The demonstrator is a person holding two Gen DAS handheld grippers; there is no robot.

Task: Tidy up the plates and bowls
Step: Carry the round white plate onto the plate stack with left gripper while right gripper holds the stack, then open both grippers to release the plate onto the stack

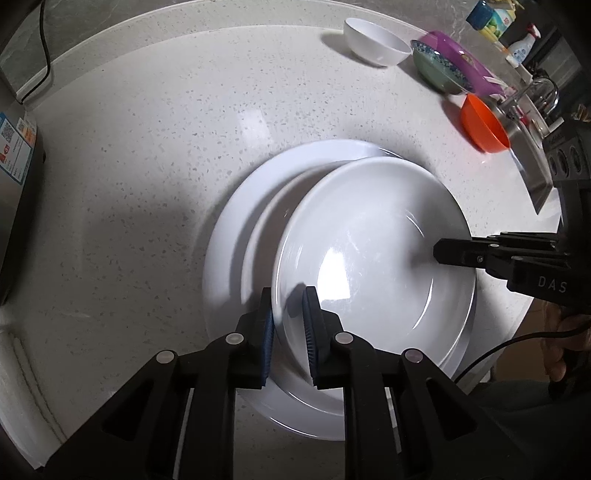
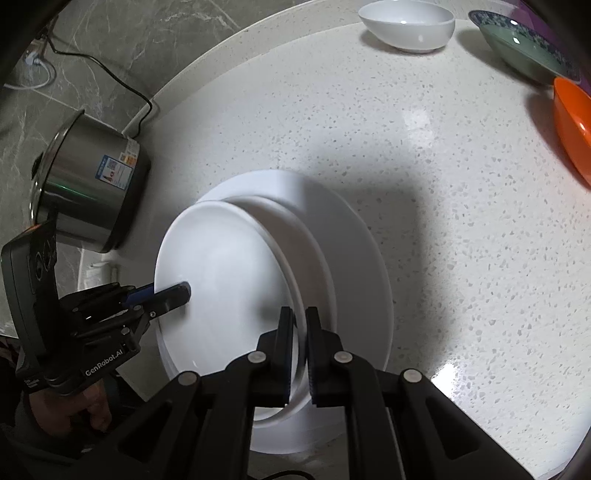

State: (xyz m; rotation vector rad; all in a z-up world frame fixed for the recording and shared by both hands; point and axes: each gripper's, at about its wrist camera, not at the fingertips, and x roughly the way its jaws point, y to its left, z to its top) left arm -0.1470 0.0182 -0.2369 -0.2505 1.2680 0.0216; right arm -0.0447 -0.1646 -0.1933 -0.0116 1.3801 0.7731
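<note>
A white deep plate (image 1: pixel 369 240) (image 2: pixel 229 266) hangs offset over a larger white plate (image 1: pixel 229 236) (image 2: pixel 354 240) that rests on the speckled counter. My left gripper (image 1: pixel 288 295) is shut on its near rim, one blue pad outside and one inside. The right gripper (image 2: pixel 299 314) pinches the opposite rim, with the edge between its two fingers. Each gripper shows in the other's view: the right one (image 1: pixel 439 253) at the plate's right side, the left one (image 2: pixel 181 291) at its left. Whether the upper plate touches the lower one I cannot tell.
At the back right stand a white bowl (image 1: pixel 373 40) (image 2: pixel 406 26), a green bowl with a blue rim (image 1: pixel 436 70) (image 2: pixel 528 51), a purple dish (image 1: pixel 465 62) and an orange bowl (image 1: pixel 484 125) (image 2: pixel 572 122). A sink (image 1: pixel 524 125) lies beyond. A steel pot (image 2: pixel 85 184) stands left.
</note>
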